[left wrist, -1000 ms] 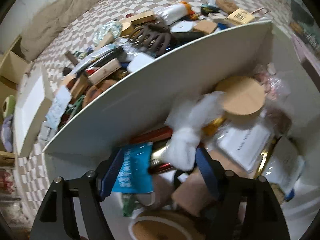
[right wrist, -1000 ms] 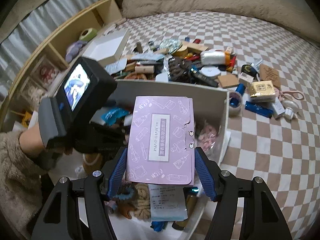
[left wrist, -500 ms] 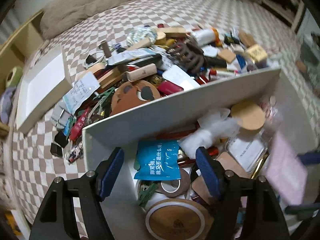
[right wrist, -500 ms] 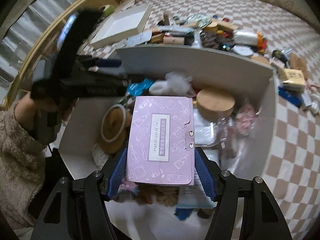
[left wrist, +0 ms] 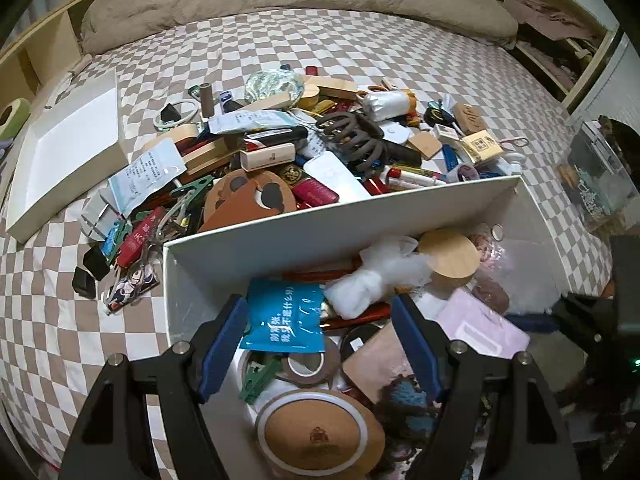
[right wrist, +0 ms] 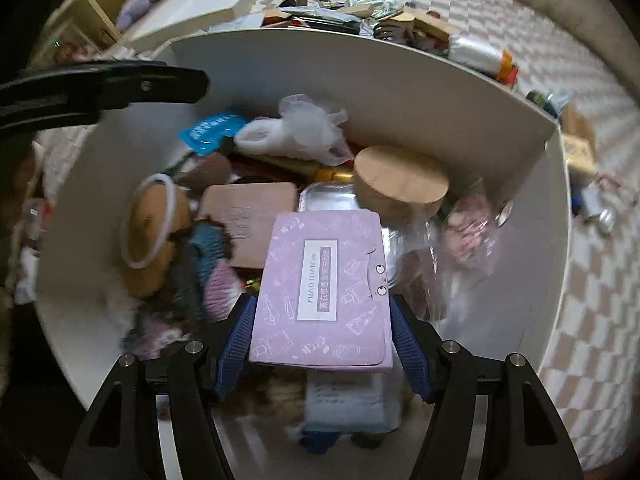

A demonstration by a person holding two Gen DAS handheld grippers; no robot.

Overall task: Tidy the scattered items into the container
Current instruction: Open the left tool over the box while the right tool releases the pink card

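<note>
Right gripper [right wrist: 320,344] jaws grip purple packet [right wrist: 324,292] over white box [right wrist: 440,92]: lower onto flat items, then release. Left gripper [left wrist: 320,344] jaws open, empty.

The checkered bed [left wrist: 360,60] carries a white container [left wrist: 320,236], scattered clutter [left wrist: 280,152] and a lid [left wrist: 68,152].

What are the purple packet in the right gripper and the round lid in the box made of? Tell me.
Purple packet: apparently thin matte card or paper, flat with printed drawings and a label. Round lid: likely pale unvarnished wood or bamboo, faint grain, dull surface.
</note>
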